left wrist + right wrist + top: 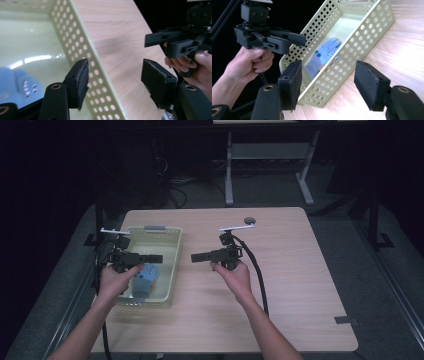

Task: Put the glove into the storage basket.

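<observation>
At about nine o'clock on the wooden table (280, 270) stands a pale green perforated basket (172, 270), long side running from six to twelve. In its near end, toward six o'clock, lies a blue glove (148, 276), crumpled flat on the basket floor; nothing else can be made out in there. The glove looks light and limp, a soft knit that should fold and drape when lifted, and not fragile. A pinch on a bunched fold near its middle seems the safest hold, since a grip on a single fingertip would likely let the rest trail and snag on the basket wall.

The left gripper (152, 258) hovers over the basket, just above the glove at its twelve o'clock side, its jaws spread wide with nothing between them. In the left gripper view the basket's perforated wall runs up between the two black pads (81, 80).

Toward three o'clock of the basket, over bare table, the right gripper (196, 257) points back at the basket. Its jaws also stand wide apart and empty, and its own view frames the glove (324, 56) through the basket's holes.
</observation>
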Tool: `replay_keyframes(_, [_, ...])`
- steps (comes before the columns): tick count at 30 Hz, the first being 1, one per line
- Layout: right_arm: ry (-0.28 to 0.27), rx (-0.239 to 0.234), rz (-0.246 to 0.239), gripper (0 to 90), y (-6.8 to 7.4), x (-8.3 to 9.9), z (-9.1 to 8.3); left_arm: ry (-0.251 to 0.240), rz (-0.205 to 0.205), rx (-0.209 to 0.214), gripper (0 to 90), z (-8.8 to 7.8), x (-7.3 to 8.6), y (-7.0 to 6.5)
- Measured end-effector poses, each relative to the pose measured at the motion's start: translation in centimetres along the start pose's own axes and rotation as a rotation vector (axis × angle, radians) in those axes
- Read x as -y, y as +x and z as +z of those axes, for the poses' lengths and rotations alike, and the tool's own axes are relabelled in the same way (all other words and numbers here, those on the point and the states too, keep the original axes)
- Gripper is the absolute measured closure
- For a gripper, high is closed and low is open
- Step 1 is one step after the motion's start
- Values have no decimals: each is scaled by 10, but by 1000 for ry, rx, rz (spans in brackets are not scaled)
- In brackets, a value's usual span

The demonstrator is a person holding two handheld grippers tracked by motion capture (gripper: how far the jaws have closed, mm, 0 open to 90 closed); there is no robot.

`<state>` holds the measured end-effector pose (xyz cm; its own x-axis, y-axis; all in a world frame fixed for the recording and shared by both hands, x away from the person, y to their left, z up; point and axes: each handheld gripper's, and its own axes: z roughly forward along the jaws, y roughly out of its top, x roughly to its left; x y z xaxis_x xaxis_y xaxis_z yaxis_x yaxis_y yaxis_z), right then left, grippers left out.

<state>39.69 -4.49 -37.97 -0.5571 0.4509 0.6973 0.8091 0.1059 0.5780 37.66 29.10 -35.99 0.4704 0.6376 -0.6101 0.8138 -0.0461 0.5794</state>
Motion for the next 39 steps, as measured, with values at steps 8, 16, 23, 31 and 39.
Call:
replay_keyframes(8, [-11, -2, 14, 365, -7, 3, -13, -9, 32, 16, 328, 9, -1, -16])
replay_keyframes(16, [-17, 2, 14, 350, -12, 9, -28, -39, 39, 41, 276, 16, 4, -26])
replay_keyframes(23, [-28, 20, 18, 347, -17, 22, -43, -28, 43, 63, 263, 28, 9, -34])
replay_keyframes(31, [-46, 35, 19, 346, -19, 30, -58, -19, 59, 84, 263, 37, 12, -46])
replay_keyframes(39, [-57, 51, 38, 334, -30, 40, -73, -8, 58, 121, 263, 50, 15, -58])
